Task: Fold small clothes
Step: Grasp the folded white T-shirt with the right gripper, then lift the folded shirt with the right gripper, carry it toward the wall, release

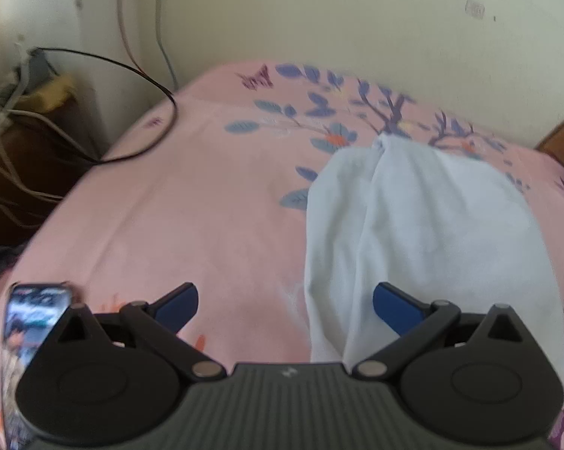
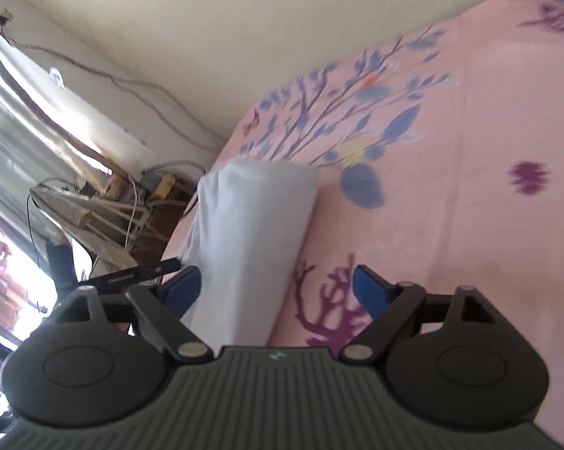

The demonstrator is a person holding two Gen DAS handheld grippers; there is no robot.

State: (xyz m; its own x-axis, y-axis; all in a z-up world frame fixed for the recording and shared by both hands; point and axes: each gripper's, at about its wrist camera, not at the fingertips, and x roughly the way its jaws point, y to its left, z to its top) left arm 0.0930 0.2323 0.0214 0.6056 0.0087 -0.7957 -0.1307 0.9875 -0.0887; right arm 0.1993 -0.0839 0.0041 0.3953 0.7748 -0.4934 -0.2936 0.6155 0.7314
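Both tools hang over the bed (image 1: 207,206) and hold nothing. The left tool (image 1: 285,307) has its jaws wide, with pink sheet under one blue tip and the near end of the cloth (image 1: 424,232) under the other. The right tool (image 2: 274,285) is wide too. Its left tip sits just beside the cloth (image 2: 252,232), but the pads do not press on it.

A phone (image 1: 30,326) lies at the near left corner of the bed, by the left tool.

The cloth is pale blue and lies on the pink sheet as a long, thick strip, running from the near edge toward the wall. It looks partly folded, with a crease down the middle.

What could go wrong? A tool might pinch the sheet with the cloth, since both are soft and lie flat together. Or it might grab only the top layer, and the fold would fall open.

Farther off, a black wire (image 1: 147,75) loops onto the far left corner. A dragged sheet could tug it.
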